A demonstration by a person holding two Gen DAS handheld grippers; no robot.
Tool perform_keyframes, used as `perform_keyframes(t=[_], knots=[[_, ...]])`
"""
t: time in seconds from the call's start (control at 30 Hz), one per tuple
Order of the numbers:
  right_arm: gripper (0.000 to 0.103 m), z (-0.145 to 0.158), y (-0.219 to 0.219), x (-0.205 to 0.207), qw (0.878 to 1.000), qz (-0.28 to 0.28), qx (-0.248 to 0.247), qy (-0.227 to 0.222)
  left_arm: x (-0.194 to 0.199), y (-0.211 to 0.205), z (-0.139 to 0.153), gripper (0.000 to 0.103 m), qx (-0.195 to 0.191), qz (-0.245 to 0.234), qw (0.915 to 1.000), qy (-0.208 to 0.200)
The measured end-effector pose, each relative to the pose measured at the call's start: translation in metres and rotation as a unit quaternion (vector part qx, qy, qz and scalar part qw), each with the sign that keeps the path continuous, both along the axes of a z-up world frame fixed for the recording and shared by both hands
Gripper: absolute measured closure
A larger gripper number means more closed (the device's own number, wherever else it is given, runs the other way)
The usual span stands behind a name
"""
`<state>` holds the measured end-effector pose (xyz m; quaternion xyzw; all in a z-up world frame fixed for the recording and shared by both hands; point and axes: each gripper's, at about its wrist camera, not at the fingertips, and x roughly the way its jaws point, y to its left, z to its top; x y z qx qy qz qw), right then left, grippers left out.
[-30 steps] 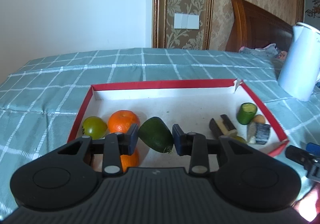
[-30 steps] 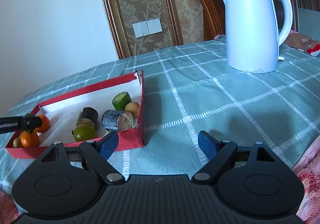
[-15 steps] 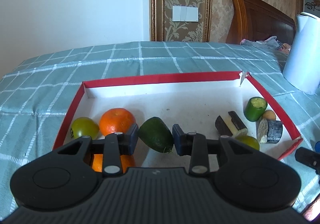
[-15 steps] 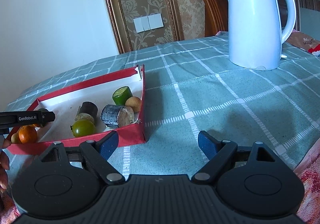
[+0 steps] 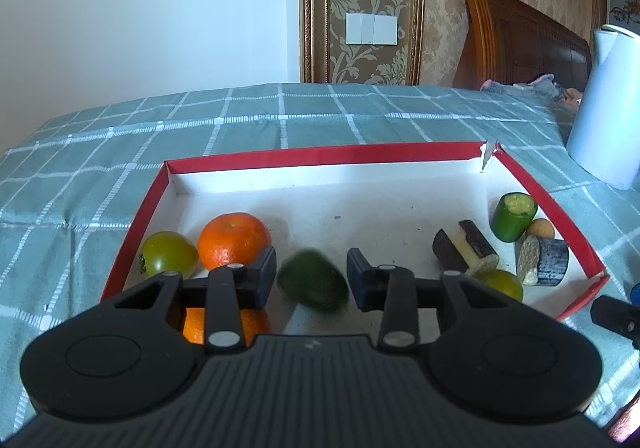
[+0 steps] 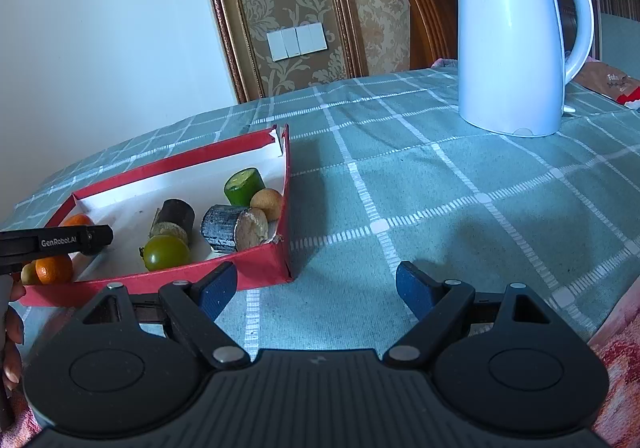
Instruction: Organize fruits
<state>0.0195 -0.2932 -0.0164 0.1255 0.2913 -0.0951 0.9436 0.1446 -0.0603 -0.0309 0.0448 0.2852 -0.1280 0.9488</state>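
Observation:
A red-rimmed white tray (image 5: 320, 154) holds the fruit. In the left wrist view my left gripper (image 5: 312, 278) is open over the tray's near edge. A dark green avocado (image 5: 314, 286), blurred with motion, sits between the fingers without touching them. An orange (image 5: 234, 240) and a green tomato (image 5: 168, 258) lie at the left, with a second orange (image 5: 196, 328) under the left finger. My right gripper (image 6: 316, 290) is open and empty over the tablecloth, right of the tray (image 6: 276, 268).
At the tray's right end lie a green sugarcane piece (image 5: 512, 216), dark cane pieces (image 5: 544, 260), a small longan (image 5: 540, 228) and a green tomato (image 5: 502, 284). A white kettle (image 6: 516, 36) stands at the far right on the checked green cloth (image 6: 440, 188).
My left gripper has opened and let go of the avocado, which drops blurred between the fingers. The left gripper has also drawn back and up a little. The right gripper has barely moved.

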Motion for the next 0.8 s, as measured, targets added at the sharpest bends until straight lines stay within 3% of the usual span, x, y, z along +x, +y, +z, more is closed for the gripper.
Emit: perform_keyframes(t=[0.13,0.2,0.3,0.6,0.8], knots=[[0.016,0.0,0.0,0.0,1.0,0.0,0.001,0.0,-0.001,-0.002,0.0,0.059,0.003,-0.006,1.0,-0.001],[0.016,0.0,0.0,0.0,1.0,0.0,0.001,0.001,-0.004,-0.003,0.0,0.045,0.007,-0.009,0.9999,-0.005],[0.016,-0.001,0.0,0.001,1.0,-0.001,0.001,0.003,-0.009,-0.002,0.003,0.035,0.004,-0.004,0.9999,-0.013],[0.016,-0.002,0.0,0.002,1.0,-0.001,0.001,0.008,-0.04,0.025,0.019,0.023,-0.015,0.013,0.9994,-0.028],[0.016,-0.003,0.001,0.003,1.0,-0.001,0.001,0.01,-0.078,0.055,0.029,0.022,-0.035,0.029,0.9978,-0.048]])
